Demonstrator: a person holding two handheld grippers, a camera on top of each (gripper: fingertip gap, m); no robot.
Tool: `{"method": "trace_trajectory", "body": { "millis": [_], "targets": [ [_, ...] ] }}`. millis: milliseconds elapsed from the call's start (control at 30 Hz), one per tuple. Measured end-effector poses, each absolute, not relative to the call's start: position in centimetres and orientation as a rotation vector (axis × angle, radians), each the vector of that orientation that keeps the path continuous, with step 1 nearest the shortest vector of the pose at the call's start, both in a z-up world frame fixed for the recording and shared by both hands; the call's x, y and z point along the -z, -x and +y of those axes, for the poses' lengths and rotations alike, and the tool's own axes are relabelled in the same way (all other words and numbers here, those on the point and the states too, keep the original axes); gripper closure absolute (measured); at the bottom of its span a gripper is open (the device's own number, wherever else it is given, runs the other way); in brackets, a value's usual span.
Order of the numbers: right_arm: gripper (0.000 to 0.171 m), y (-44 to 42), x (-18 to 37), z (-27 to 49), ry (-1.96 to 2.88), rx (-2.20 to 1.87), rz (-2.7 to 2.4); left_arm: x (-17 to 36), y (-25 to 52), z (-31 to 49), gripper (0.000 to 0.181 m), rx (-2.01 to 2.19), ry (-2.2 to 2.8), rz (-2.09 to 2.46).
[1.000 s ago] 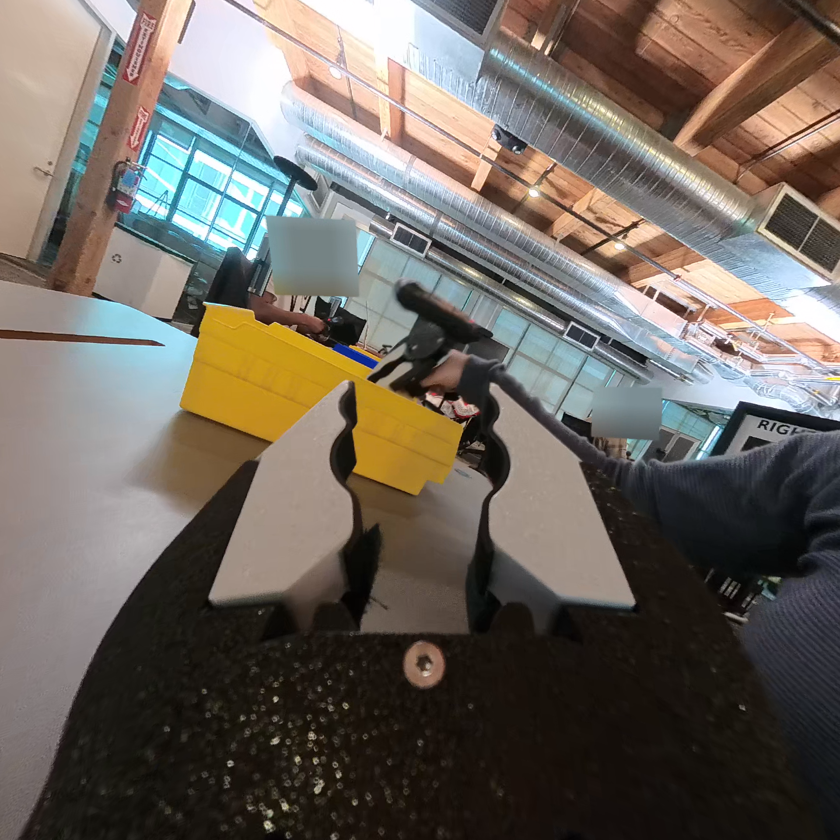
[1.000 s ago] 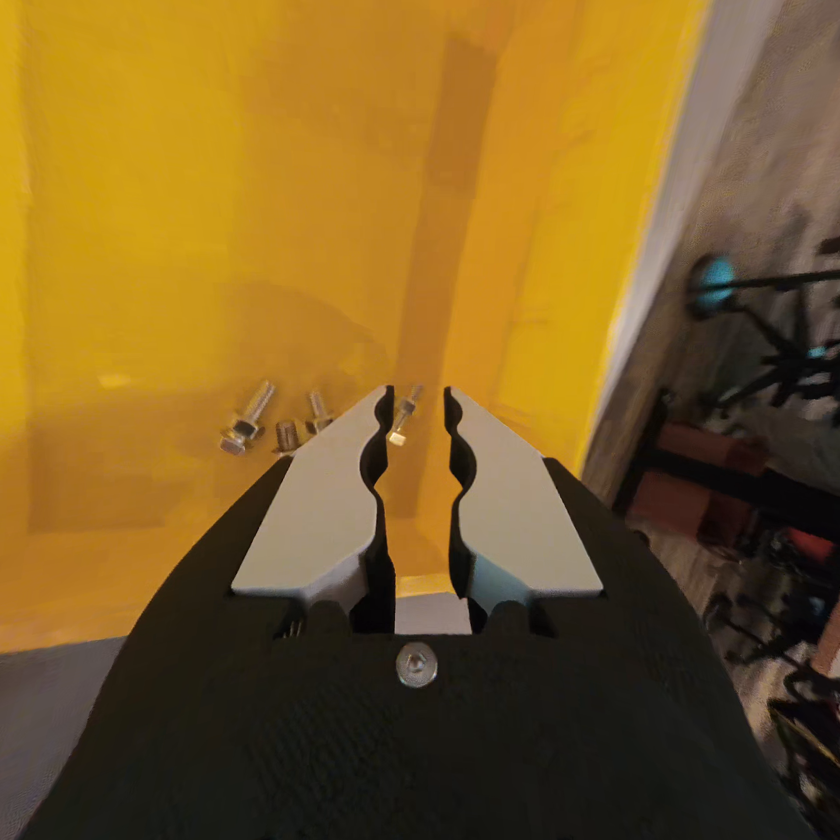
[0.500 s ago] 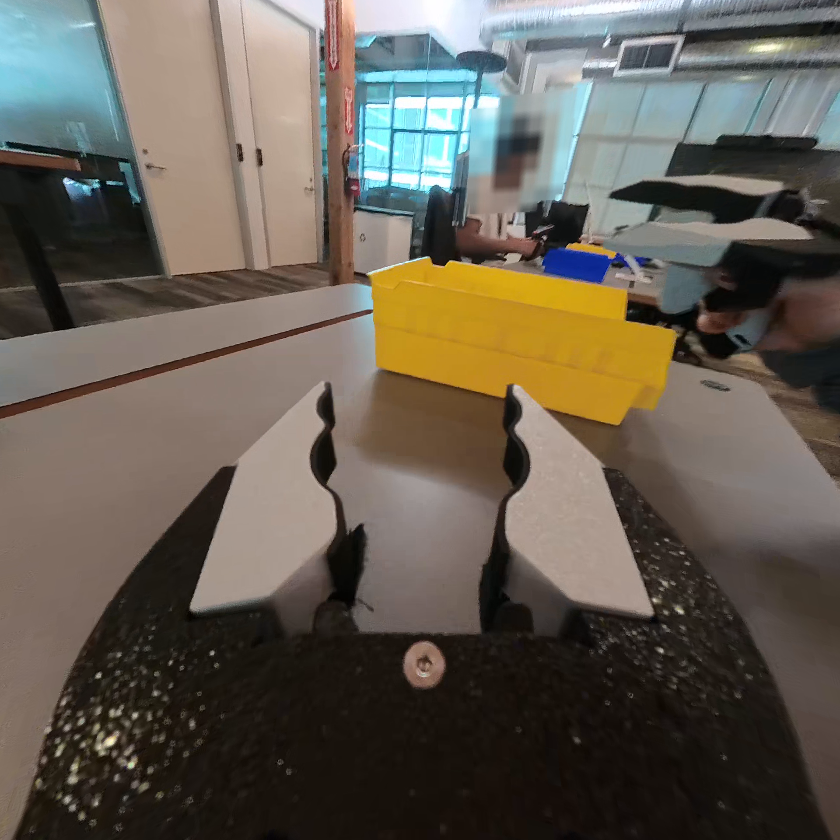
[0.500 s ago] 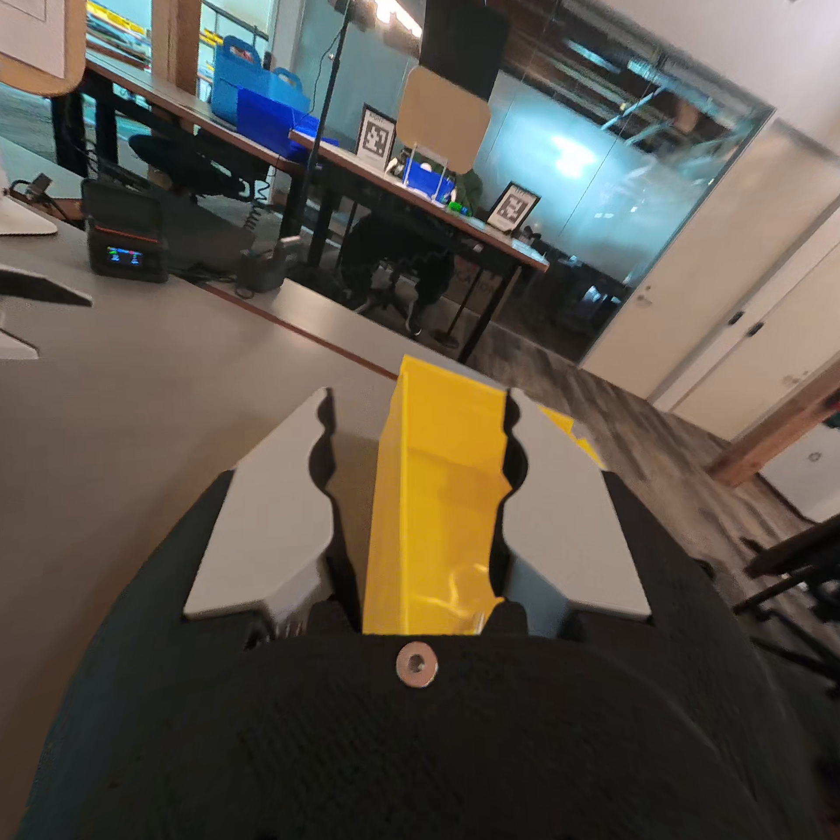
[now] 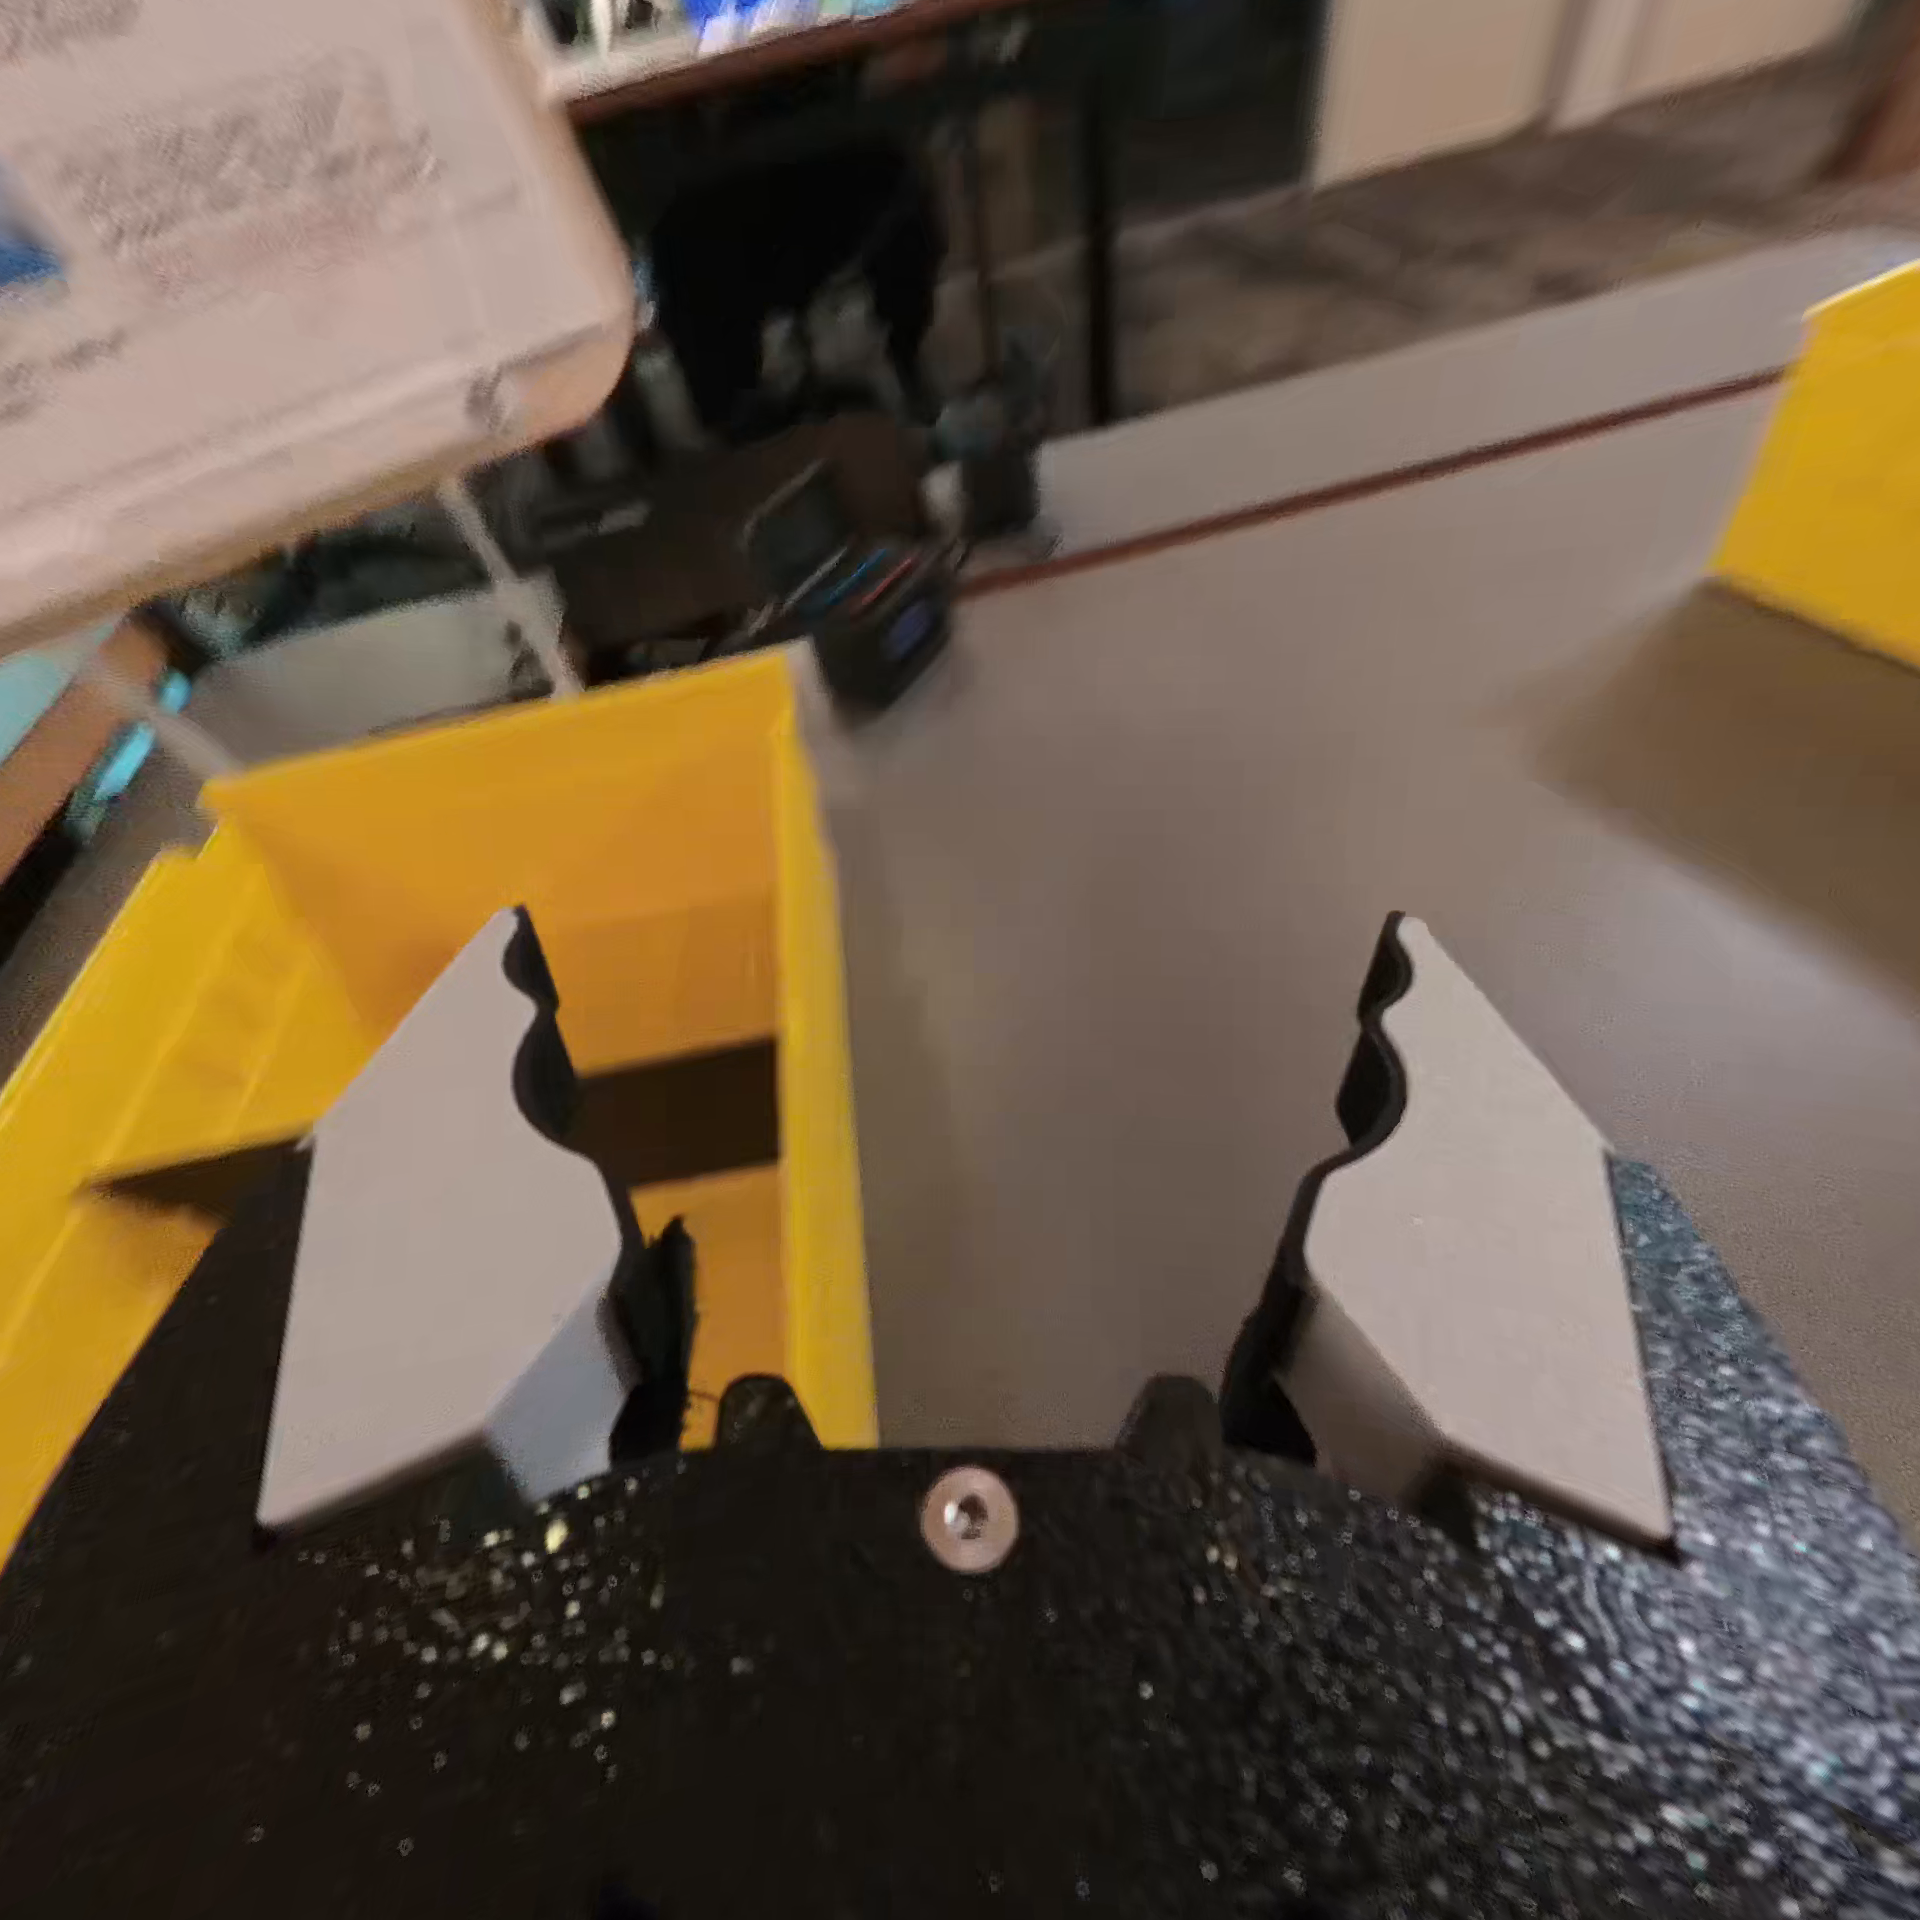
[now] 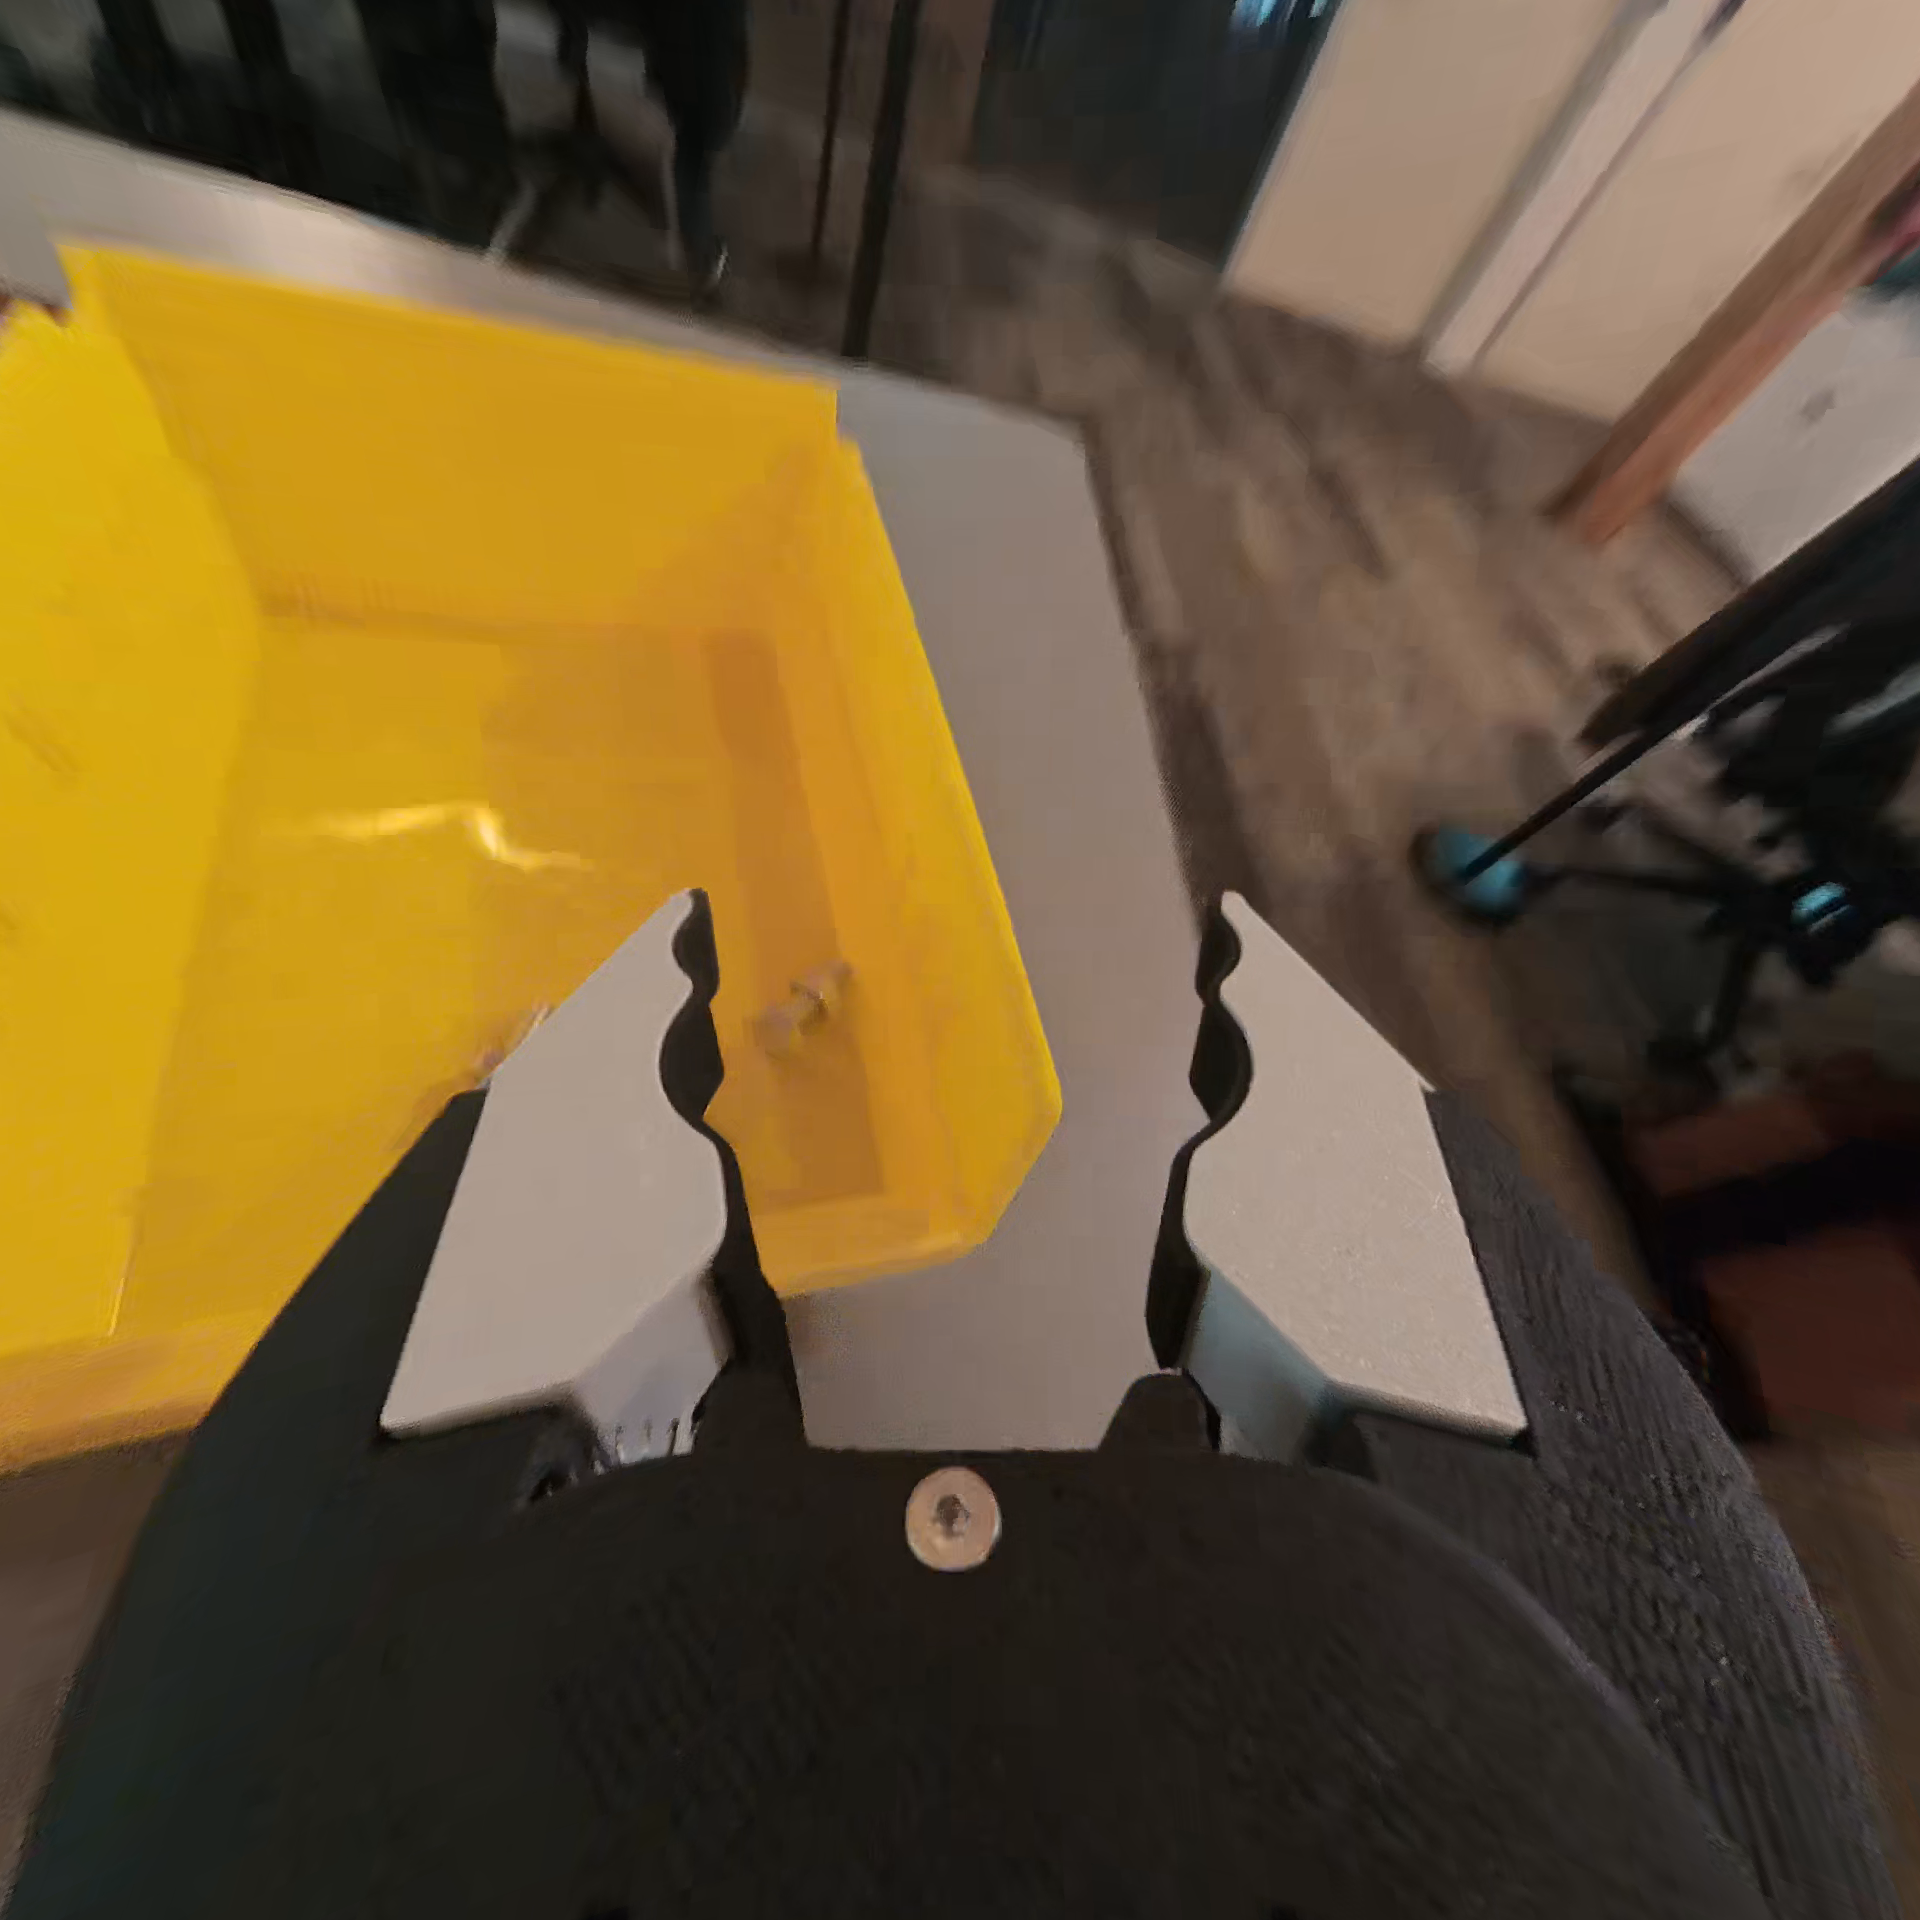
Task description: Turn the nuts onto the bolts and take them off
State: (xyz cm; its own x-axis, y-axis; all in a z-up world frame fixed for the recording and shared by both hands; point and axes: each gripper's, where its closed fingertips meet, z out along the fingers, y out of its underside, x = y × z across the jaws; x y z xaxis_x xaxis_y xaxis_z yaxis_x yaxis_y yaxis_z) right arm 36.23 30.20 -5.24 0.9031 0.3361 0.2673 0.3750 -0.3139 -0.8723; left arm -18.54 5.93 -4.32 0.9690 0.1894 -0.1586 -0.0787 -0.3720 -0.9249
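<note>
My left gripper (image 5: 956,925) is wide open and empty, above the right wall of a yellow bin (image 5: 499,831) on the grey table (image 5: 1143,935). I see no nuts or bolts in the part of that bin that shows. My right gripper (image 6: 961,904) is open and empty, above the near right corner of another yellow bin (image 6: 914,727). A small metal bolt (image 6: 800,1008) lies on that bin's floor just beyond my left finger; a second piece (image 6: 509,1034) peeks out at that finger's left edge. Both views are blurred.
A second yellow bin's corner (image 5: 1839,478) shows at the far right of the left wrist view. A small black device (image 5: 894,634) sits at the table's far edge. A cardboard box (image 5: 260,260) looms top left. Beyond the table's right edge a black stand (image 6: 1662,810) is on the floor. Measured from the fingertips, the small metal bolt (image 6: 800,1008) is 12 centimetres or so from the right gripper and 55 centimetres from the left.
Both grippers have swung down from looking across the room to looking over yellow bins. Both have opened wider, the left most of all.
</note>
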Motion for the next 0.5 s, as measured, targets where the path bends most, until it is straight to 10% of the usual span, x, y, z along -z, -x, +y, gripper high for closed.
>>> {"method": "trace_trajectory", "body": {
  "millis": [133,500],
  "targets": [
    [0.096,-35.8,9.3,32.1,2.131,-0.127,-0.585,9.7,22.0,2.3,0.040,-0.229,2.218,-0.213],
    [0.167,-35.4,12.9,32.4,2.260,-0.226,-0.768,13.4,22.4,0.0,0.170,-0.285,2.342,-0.068]
  ]
}}
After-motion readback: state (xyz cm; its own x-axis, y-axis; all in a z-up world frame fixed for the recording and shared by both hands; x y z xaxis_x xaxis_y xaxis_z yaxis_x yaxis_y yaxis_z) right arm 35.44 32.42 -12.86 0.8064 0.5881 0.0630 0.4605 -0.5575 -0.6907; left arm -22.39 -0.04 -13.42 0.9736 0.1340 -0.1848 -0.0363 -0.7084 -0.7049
